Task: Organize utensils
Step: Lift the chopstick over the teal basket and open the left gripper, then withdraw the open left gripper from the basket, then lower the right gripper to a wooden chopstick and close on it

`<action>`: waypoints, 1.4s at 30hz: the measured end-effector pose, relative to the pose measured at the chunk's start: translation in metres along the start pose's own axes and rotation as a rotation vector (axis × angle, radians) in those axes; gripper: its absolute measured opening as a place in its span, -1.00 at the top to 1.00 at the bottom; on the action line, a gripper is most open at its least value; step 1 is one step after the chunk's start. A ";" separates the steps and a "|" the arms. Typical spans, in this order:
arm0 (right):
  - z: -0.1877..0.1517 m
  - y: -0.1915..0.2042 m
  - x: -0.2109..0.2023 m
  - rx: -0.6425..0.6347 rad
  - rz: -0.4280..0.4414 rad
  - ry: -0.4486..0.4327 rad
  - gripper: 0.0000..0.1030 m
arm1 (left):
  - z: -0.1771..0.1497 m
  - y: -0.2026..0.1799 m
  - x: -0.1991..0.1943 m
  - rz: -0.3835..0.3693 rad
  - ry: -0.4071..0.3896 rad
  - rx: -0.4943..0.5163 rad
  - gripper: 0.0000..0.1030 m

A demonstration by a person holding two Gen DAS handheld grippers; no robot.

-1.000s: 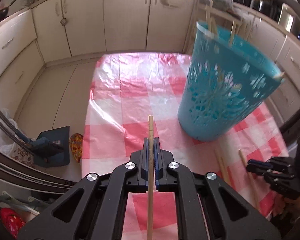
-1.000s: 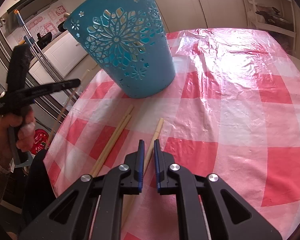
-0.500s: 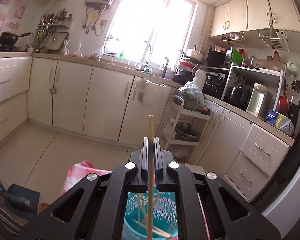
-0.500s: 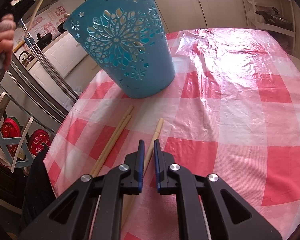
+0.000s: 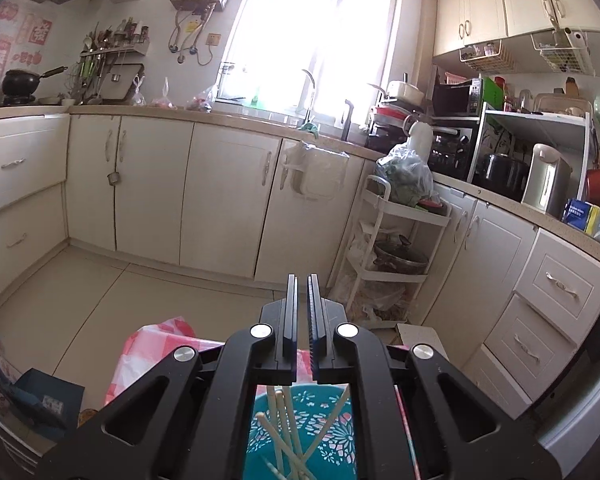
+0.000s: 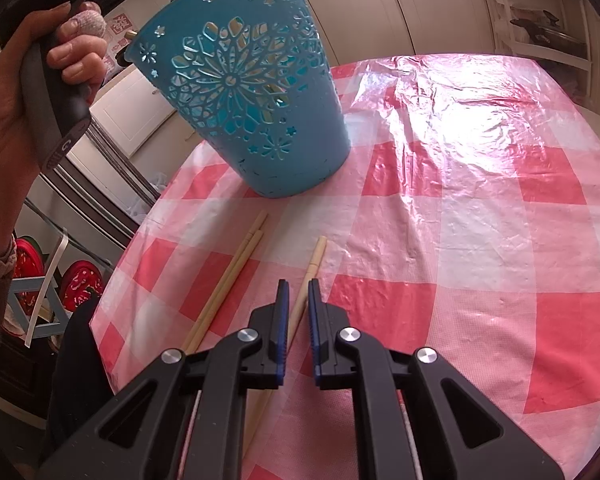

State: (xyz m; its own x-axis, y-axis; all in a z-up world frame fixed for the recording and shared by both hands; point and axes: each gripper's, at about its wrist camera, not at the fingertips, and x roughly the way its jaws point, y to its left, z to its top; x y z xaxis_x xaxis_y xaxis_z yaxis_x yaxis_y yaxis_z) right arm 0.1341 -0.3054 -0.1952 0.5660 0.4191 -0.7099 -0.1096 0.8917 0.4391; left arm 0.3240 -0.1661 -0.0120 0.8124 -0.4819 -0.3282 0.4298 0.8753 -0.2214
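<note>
A blue openwork basket (image 6: 256, 92) stands on the red-and-white checked tablecloth (image 6: 460, 240). In the left wrist view the basket (image 5: 332, 432) lies below my left gripper (image 5: 302, 280), with several wooden chopsticks (image 5: 280, 432) standing inside. The left gripper is open by a narrow gap and empty, held high above the basket. My right gripper (image 6: 298, 284) is open, low over the table, with one chopstick (image 6: 310, 272) between its fingers. A pair of chopsticks (image 6: 232, 280) lies to its left.
Cream kitchen cabinets (image 5: 220, 200) and a white trolley (image 5: 392, 248) stand behind the table. The person's hand (image 6: 40, 80) holds the left gripper handle at upper left of the basket. The table edge (image 6: 112, 280) runs close on the left.
The left gripper has let go of its chopstick, which now stands in the basket. Its jaws have parted slightly. The right gripper has not moved.
</note>
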 end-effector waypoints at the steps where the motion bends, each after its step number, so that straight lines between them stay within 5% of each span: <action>1: 0.000 0.000 0.000 0.000 0.000 0.000 0.81 | -0.003 0.000 0.000 0.002 0.013 0.008 0.92; 6: 0.000 0.000 0.000 -0.002 -0.002 0.000 0.81 | -0.015 0.014 -0.025 0.027 0.038 0.021 0.79; 10: 0.000 0.001 0.001 -0.003 -0.005 -0.001 0.81 | -0.030 0.042 -0.073 0.134 -0.003 -0.014 -0.30; 13: 0.000 0.002 0.001 -0.007 -0.009 -0.001 0.81 | -0.055 0.062 -0.096 0.214 0.027 -0.020 -0.68; 19: -0.002 0.012 0.003 -0.037 -0.060 -0.005 0.77 | -0.127 0.092 -0.088 0.312 0.246 -0.004 -0.77; 23: -0.008 0.038 0.006 -0.122 -0.120 0.011 0.10 | -0.153 0.101 -0.070 0.332 0.335 -0.014 -0.80; 26: -0.016 0.060 0.015 -0.227 -0.244 0.025 0.03 | -0.160 0.102 -0.059 0.331 0.352 -0.007 -0.85; 34: -0.010 0.058 0.021 -0.189 -0.280 0.009 0.07 | -0.176 0.102 -0.027 0.315 0.476 -0.004 -0.85; 42: -0.002 0.050 0.020 -0.206 -0.354 -0.013 0.77 | -0.183 0.098 -0.016 0.354 0.539 0.028 -0.85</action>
State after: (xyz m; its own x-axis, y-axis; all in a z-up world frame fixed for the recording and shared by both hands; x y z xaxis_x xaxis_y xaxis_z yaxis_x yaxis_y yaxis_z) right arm 0.1383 -0.2517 -0.1887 0.6085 0.0790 -0.7896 -0.0666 0.9966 0.0483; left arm 0.2807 -0.0797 -0.1961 0.5979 -0.1091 -0.7941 0.1880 0.9821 0.0066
